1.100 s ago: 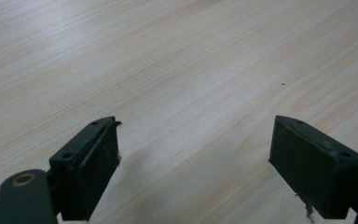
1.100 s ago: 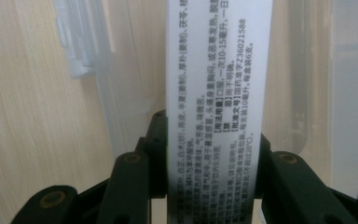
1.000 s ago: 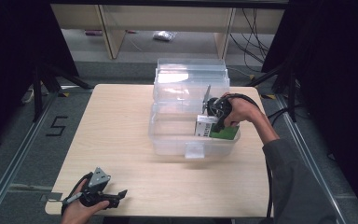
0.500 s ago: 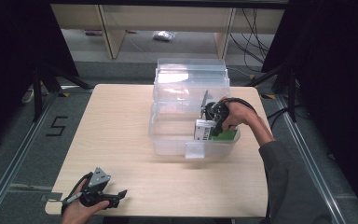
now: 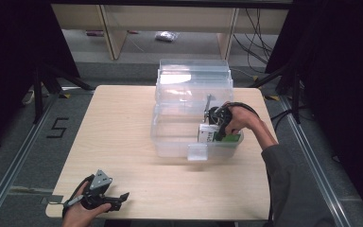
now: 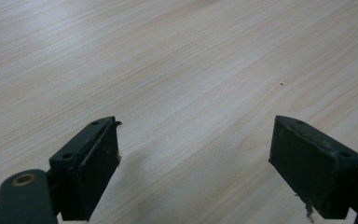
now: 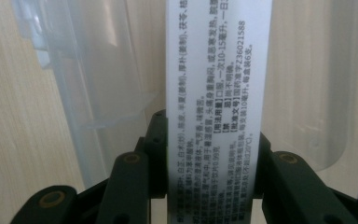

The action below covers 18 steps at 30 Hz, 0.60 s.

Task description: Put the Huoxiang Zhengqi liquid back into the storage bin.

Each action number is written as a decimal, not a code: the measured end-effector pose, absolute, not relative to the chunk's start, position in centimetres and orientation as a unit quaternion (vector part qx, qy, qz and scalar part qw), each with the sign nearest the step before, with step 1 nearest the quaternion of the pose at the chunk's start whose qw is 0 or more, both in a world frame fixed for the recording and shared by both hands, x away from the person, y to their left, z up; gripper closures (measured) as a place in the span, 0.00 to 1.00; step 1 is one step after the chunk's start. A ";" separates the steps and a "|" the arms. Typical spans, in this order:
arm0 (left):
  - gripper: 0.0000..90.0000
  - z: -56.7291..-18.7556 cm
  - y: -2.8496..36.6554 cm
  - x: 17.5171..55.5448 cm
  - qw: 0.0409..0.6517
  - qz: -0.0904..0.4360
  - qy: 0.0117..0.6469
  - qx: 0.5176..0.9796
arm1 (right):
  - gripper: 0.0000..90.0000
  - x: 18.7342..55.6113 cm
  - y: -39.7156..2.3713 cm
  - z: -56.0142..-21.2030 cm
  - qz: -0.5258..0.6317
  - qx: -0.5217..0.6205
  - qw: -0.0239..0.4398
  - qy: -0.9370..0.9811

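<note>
Right gripper (image 5: 216, 124) clamps a white-and-green box (image 7: 216, 93) inside the clear bin (image 5: 170, 142). Left gripper (image 6: 196, 163) rests on the surface (image 5: 123, 123), jaws apart, nothing between them.

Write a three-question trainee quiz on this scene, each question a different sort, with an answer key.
1. Multiple choice: what does the right gripper hold? A) a white and green box B) a metal spoon C) a red cup
2. True or false: the left gripper has its jaws clamped on a cloth.
3. Fill in: the held box is inside the clear plastic ____ on the wooden table.

Key
1. A. In the right gripper view the box's printed white side sits between the two jaws.
2. False. In the left gripper view the jaws stand wide apart over bare table, with nothing between them.
3. Bin. Its lid stands open at the far side.
</note>
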<state>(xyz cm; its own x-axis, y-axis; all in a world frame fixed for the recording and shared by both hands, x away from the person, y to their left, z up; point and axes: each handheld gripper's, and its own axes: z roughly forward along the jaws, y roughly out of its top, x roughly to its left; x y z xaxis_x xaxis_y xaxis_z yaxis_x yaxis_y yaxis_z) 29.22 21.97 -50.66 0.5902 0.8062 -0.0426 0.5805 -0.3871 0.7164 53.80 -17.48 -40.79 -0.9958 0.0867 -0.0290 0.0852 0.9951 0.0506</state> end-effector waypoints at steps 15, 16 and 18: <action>0.17 -50.7 21.9 29.1 0.367 0.154 0.428 0.812 | 0.70 53.5 -17.2 -41.5 0.009 0.058 0.011 0.998; 0.17 -50.7 21.9 29.2 0.367 0.154 0.428 0.812 | 0.70 53.5 -17.3 -41.6 0.005 0.060 0.007 0.998; 0.17 -50.7 21.9 29.2 0.366 0.154 0.427 0.812 | 0.70 53.4 -17.3 -41.8 -0.011 0.072 0.001 0.997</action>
<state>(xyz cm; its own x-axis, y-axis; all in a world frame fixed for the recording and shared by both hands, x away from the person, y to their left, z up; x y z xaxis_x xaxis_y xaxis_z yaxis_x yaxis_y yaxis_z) 29.17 21.89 -50.69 0.5885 0.8060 -0.0627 0.5804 -0.3673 0.7268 53.39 -17.32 -41.75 -0.9897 0.1432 -0.0041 0.1433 0.9895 -0.0208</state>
